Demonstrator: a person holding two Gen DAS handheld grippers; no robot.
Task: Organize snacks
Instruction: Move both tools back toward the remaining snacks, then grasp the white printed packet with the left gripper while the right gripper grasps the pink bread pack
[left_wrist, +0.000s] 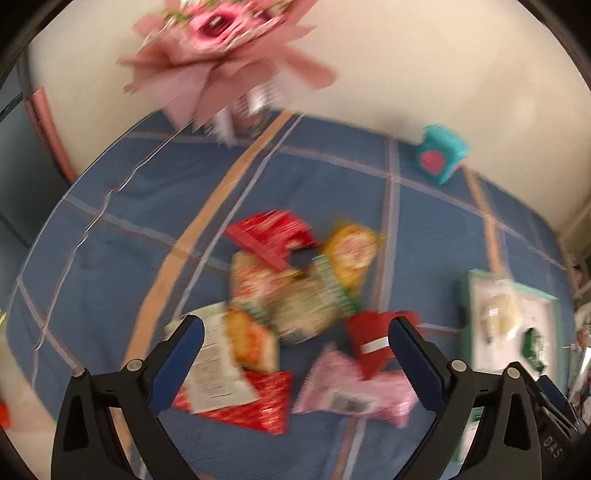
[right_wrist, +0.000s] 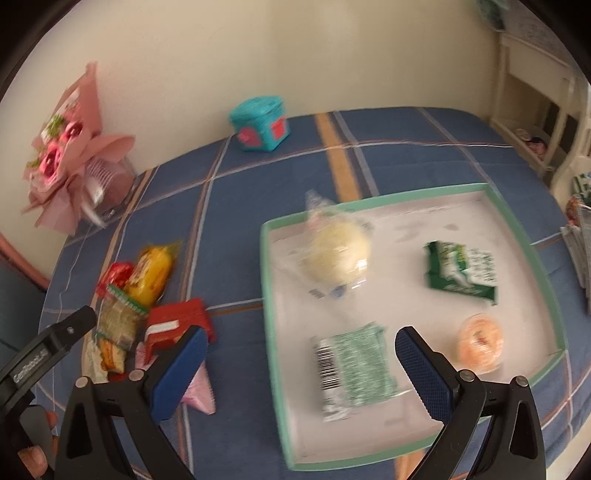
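Observation:
A pile of snack packets (left_wrist: 291, 291) lies on the blue checked tablecloth: a red box (left_wrist: 271, 236), a yellow packet (left_wrist: 351, 254), a pink packet (left_wrist: 354, 391) and a red packet (left_wrist: 373, 347). My left gripper (left_wrist: 295, 332) is open and empty just above the pile. My right gripper (right_wrist: 299, 347) is open and empty above the green-rimmed white tray (right_wrist: 524, 240). The tray holds a pale round bun (right_wrist: 338, 254), a dark green packet (right_wrist: 461, 273), a light green packet (right_wrist: 351, 369) and an orange round snack (right_wrist: 480, 341). The pile (right_wrist: 140, 302) lies left of the tray.
A pink flower bouquet (left_wrist: 221, 48) stands at the table's far edge by the wall. A teal box (right_wrist: 260, 123) sits near the wall. A cream chair (right_wrist: 535, 110) stands at the right. The left gripper (right_wrist: 48, 347) shows at the right view's left edge.

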